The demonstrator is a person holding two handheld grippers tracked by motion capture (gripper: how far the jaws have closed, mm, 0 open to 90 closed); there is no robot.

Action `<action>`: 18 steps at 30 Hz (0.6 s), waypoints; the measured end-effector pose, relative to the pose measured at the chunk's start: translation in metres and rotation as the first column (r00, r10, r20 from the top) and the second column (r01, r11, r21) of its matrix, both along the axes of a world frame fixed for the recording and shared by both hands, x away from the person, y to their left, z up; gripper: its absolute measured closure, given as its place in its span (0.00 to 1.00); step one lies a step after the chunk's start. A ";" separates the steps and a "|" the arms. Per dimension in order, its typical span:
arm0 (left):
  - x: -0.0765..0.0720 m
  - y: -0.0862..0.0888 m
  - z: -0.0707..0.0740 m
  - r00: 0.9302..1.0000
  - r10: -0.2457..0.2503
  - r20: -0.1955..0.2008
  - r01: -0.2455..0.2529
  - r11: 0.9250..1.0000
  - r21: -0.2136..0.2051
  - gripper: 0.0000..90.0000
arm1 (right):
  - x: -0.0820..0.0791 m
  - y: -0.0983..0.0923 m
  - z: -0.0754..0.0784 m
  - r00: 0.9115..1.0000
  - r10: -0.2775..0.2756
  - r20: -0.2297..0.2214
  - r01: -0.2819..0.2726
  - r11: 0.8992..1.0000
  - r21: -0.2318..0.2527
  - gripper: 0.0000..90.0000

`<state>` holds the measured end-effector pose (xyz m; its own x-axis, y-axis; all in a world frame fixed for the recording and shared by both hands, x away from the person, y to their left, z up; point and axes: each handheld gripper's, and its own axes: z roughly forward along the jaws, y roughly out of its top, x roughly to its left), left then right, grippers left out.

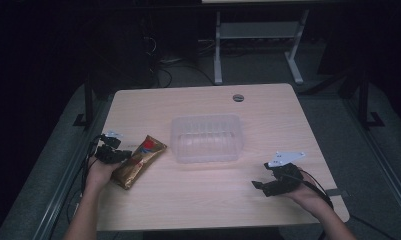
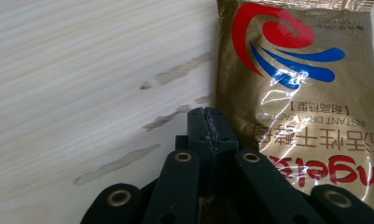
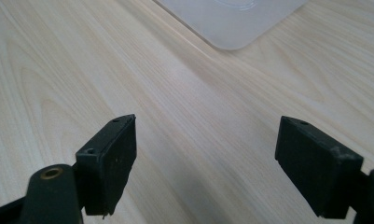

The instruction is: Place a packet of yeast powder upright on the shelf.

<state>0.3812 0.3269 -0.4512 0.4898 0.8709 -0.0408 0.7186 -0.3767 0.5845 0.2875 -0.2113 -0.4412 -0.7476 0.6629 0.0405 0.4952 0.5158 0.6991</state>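
Note:
A gold foil packet (image 1: 138, 162) with a red and blue swirl lies flat on the left of the wooden table (image 1: 198, 200). My left gripper (image 1: 122, 156) sits at the packet's left edge. In the left gripper view its jaws (image 2: 207, 116) are pressed together, shut, with nothing seen between them. The packet (image 2: 296, 93) lies just to their right and passes under the right arm of the gripper. My right gripper (image 1: 260, 187) rests low near the front right of the table. It stands open (image 3: 208, 158) over bare wood with nothing between the pads.
A clear plastic tub (image 1: 205, 119) stands in the middle of the table, between the two hands; its near corner (image 3: 231, 28) lies ahead of the right gripper. A round cable hole (image 1: 238, 97) sits at the table's far edge. Dull smears (image 2: 175, 74) mark the wood beside the packet.

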 end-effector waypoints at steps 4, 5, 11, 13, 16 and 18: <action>-0.002 -0.006 0.000 0.999 -0.039 -0.007 0.039 0.999 -0.005 0.99 | 0.000 -0.001 0.000 1.000 -0.001 0.005 0.001 1.000 0.003 0.22; -0.002 -0.006 0.000 0.999 -0.039 -0.007 0.039 0.999 -0.005 0.99 | 0.000 -0.001 0.000 1.000 -0.001 0.004 0.001 1.000 0.003 0.22; -0.005 -0.011 0.002 0.996 -0.091 -0.014 0.091 0.996 -0.028 0.99 | 0.000 -0.001 0.001 1.000 0.001 0.006 -0.001 1.000 0.000 0.22; -0.006 -0.014 0.003 0.993 -0.119 -0.014 0.118 0.992 -0.044 0.99 | 0.000 -0.001 0.001 1.000 0.000 0.006 0.000 1.000 0.000 0.22; -0.008 -0.017 0.004 0.990 -0.139 -0.012 0.138 0.989 -0.050 0.99 | 0.000 -0.001 0.001 1.000 0.000 0.007 0.000 1.000 0.001 0.22; -0.008 -0.017 0.004 0.988 -0.156 -0.015 0.155 0.986 -0.052 0.99 | 0.000 -0.001 0.001 1.000 -0.001 0.007 0.001 1.000 0.003 0.22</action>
